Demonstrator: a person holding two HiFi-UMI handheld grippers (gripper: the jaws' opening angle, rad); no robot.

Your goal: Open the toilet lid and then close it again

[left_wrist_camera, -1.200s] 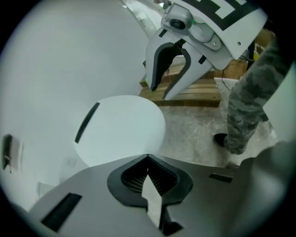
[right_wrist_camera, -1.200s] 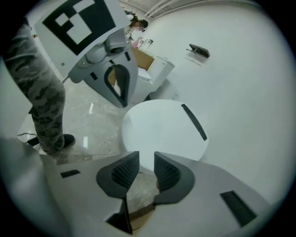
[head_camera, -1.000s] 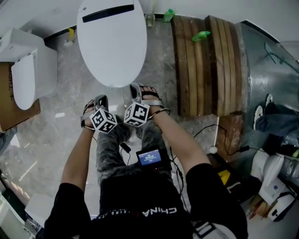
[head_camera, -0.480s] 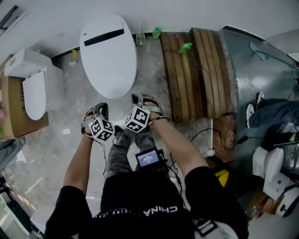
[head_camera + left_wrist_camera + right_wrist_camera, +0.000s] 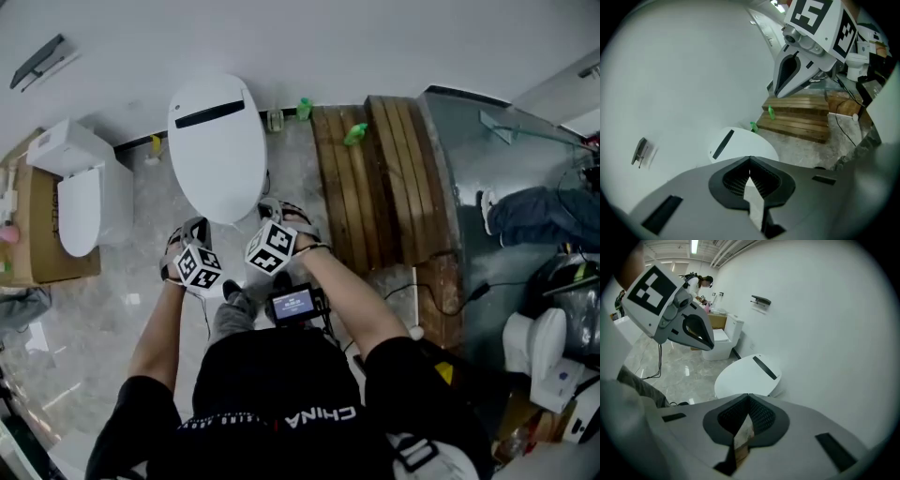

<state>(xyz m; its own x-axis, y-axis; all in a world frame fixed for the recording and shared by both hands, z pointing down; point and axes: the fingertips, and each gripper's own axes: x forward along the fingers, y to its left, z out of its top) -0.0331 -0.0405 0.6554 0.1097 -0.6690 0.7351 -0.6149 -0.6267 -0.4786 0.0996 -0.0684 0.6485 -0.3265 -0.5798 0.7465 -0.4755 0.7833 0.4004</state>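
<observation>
Both arms out front, elbows bent, bare forearms, black short sleeves. Left forearm [image 5: 157, 328] and right forearm [image 5: 354, 305] converge toward the middle. Left hand [image 5: 174, 261] holds left gripper [image 5: 192, 231], jaws pressed together, nothing between. Right hand [image 5: 306, 234] holds right gripper [image 5: 274, 208], jaws together too, empty. Grippers side by side, near but apart, right one slightly further forward, both angled forward and down. Left marker cube [image 5: 199, 268] and right marker cube [image 5: 272, 247] sit on top, tilted.
</observation>
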